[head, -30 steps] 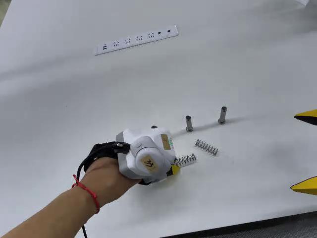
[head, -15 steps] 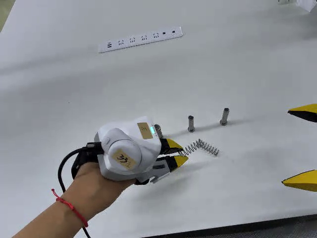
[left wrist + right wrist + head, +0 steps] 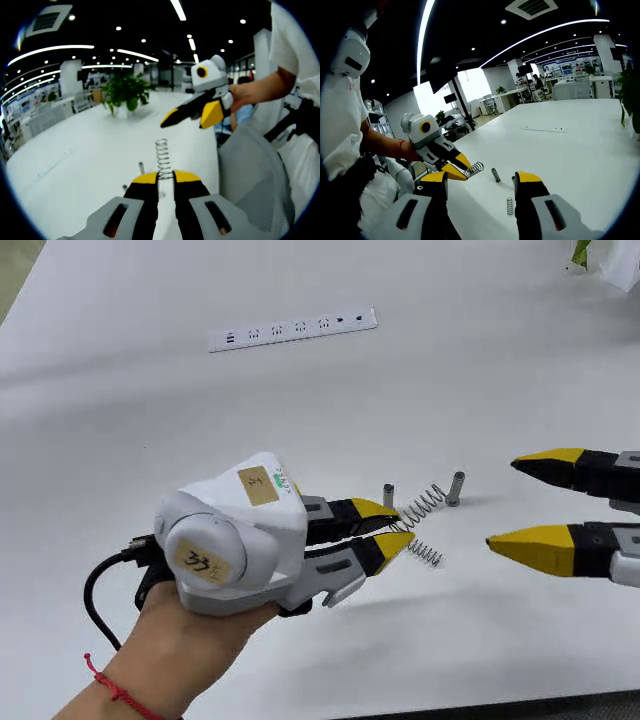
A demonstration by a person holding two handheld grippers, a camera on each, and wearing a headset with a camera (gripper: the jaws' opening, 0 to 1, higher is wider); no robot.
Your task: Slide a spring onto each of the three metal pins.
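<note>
Spring (image 3: 422, 506) pinched by end in left tongs (image 3: 403, 525) (rest juts forward); right tongs (image 3: 503, 502) wide open, empty.

A large open-plan office or lab hall is suggested. A long white bench (image 3: 200, 440) is seen under strip ceiling lights (image 3: 540, 34) and a ceiling vent (image 3: 46, 20). A potted plant (image 3: 125, 92) is placed at its far end, and a power strip (image 3: 292, 329) is laid on it.
</note>
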